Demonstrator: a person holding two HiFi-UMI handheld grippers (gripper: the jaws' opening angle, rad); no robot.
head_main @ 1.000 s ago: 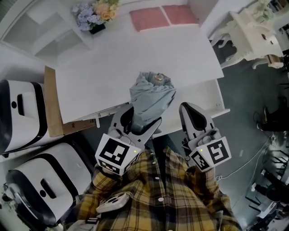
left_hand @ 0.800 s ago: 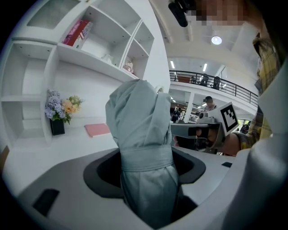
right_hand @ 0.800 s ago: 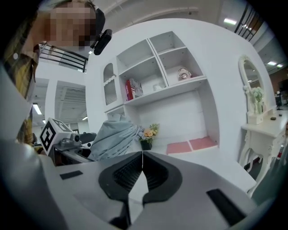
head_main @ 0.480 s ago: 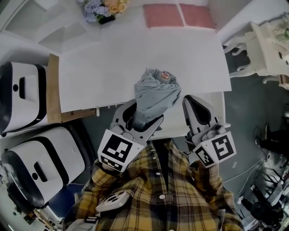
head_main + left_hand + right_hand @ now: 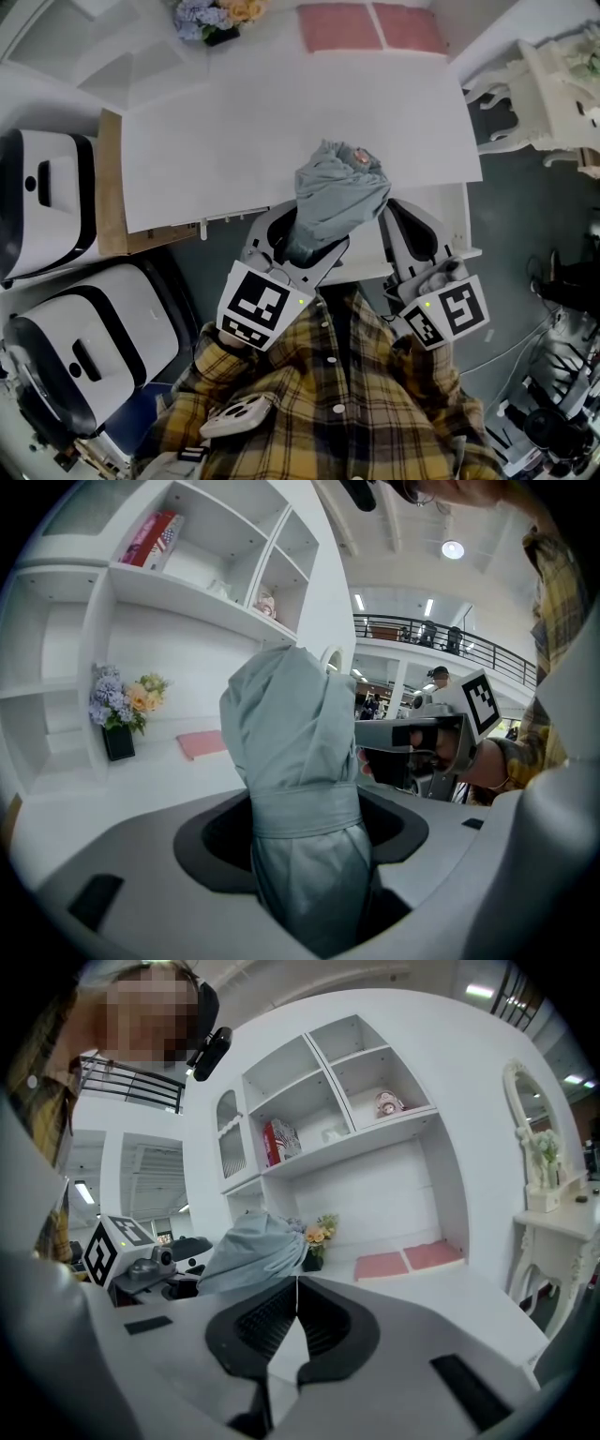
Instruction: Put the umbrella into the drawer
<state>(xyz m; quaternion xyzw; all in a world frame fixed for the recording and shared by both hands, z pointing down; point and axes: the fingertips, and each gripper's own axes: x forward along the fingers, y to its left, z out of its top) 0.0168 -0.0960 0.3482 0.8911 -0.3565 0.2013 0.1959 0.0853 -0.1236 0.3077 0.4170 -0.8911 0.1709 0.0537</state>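
Gripping the umbrella (image 5: 291, 752) near its lower end, your left gripper (image 5: 298, 247) has its jaws closed on the folded cloth from either side. The umbrella is collapsed and short. Its grey-blue fabric is bunched in loose folds, and a band (image 5: 305, 810) of the same cloth wraps it just above the jaws. Below the band the fabric looks smoother and a little shiny. Above it the cloth puffs out wider. In the head view a small round cap (image 5: 359, 157) shows at the far end. The umbrella stands up out of the gripper, leaning away from you and a little to your right. You hold it in the air over the front edge of the white desk (image 5: 234, 141).

Your right gripper (image 5: 296, 1309) has its jaws shut together with nothing between them. It sits just beside the umbrella on your right.

Farther out, a bunch of flowers (image 5: 211, 13) and two pink mats (image 5: 366, 26) lie at the back of the desk. White shelves (image 5: 319, 1091) rise behind them. Two white and black machines (image 5: 47, 216) stand to your left. Your plaid shirt (image 5: 328, 403) fills the bottom of the head view.
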